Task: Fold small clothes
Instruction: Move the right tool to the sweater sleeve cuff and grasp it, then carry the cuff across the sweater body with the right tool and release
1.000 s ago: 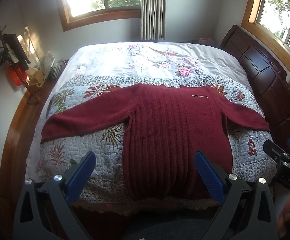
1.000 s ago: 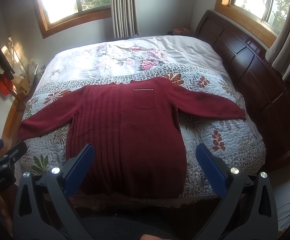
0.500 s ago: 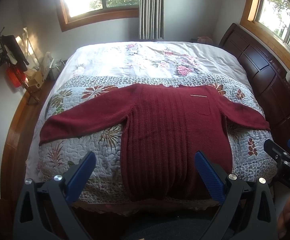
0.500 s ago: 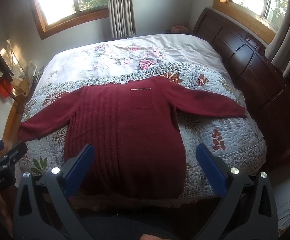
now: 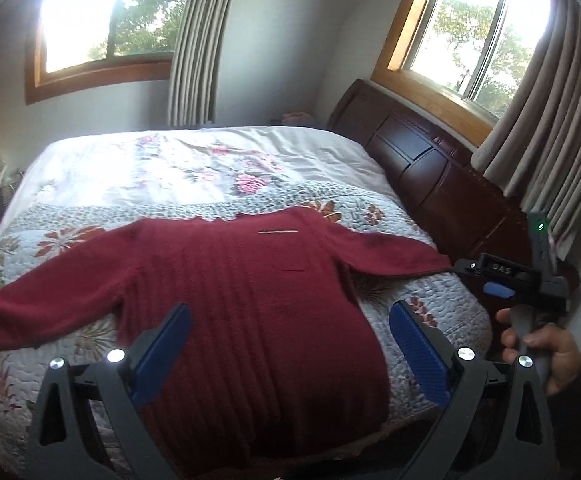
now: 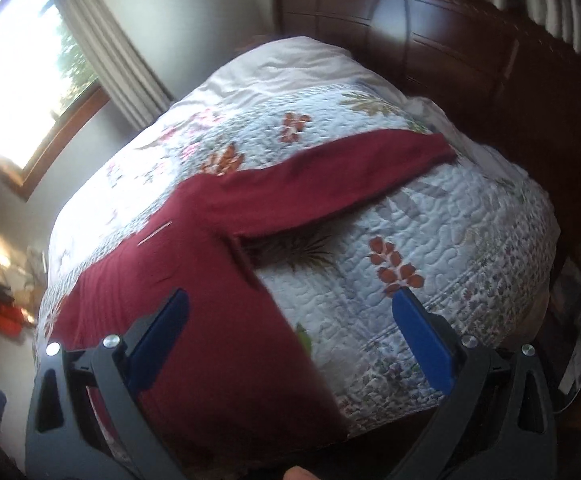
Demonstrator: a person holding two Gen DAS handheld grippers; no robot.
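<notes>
White letters "DAS" on the black body of the right gripper (image 5: 504, 276) at three o'clock in the left wrist view, nothing else legible, right wrist view blurred

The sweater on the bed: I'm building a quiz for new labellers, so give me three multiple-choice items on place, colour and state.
1. Where does the sweater lie?
A. on the quilt
B. on the floor
C. on the headboard

2. What colour is the sweater?
A. blue
B. dark red
C. white

3. How do both grippers stand?
A. shut on a sleeve
B. shut on nothing
C. open, holding nothing

Key:
1 A, it is spread flat on the quilt.
2 B, body and sleeves are dark red.
3 C, the left gripper and the right gripper show their fingers wide apart.
</notes>
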